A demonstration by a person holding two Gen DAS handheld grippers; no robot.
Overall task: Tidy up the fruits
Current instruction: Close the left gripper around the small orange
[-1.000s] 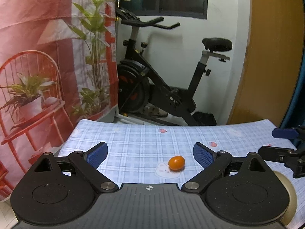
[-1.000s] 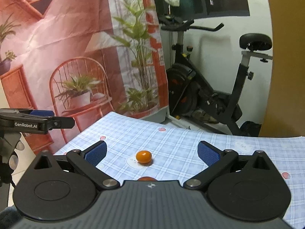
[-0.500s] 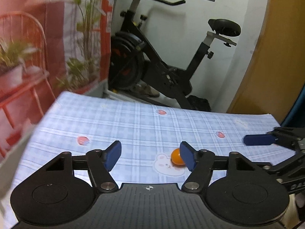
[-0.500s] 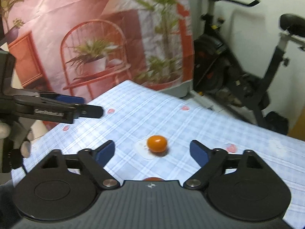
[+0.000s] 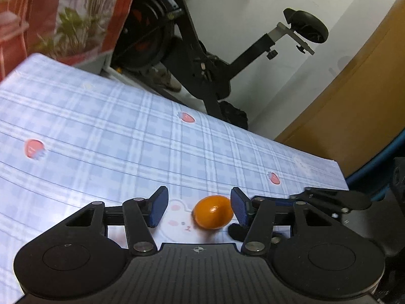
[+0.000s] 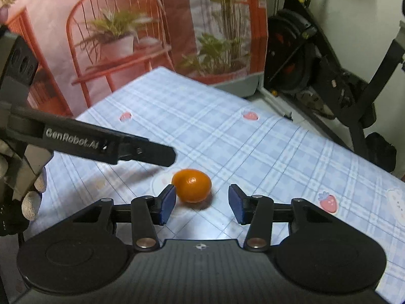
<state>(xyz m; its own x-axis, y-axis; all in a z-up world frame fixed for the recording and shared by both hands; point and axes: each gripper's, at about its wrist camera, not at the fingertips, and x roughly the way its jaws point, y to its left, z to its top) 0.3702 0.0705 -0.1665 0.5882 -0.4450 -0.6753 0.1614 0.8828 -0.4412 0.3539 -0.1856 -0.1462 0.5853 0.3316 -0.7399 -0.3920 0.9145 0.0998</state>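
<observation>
Covering the table is a light blue plaid cloth printed with small pink strawberries and white cartoon rabbits; its far edge runs across both views and its right corner shows in the left wrist view. On one of the rabbit prints lies the small oval orange fruit, a glossy kumquat-like thing, alone on the cloth.

Both tools have gathered at it. The left gripper has its blue-padded fingers partly apart, with the fruit between them, close against the right pad and well clear of the left one; whether that pad touches it cannot be told. The right gripper also stands partly open, its left pad just beside or touching the fruit's near side, its right pad apart from it. In the right wrist view the left gripper's black finger, lettered "GenRobot.AI", reaches in from the left to just behind the fruit, and a gloved hand shows at the left edge.

Behind the table a black exercise bike stands on the floor against a white wall, its saddle raised to the right. To the left hangs a printed fabric backdrop showing an orange wire chair and potted green plants. A tan wooden panel fills the right side of the left wrist view.
</observation>
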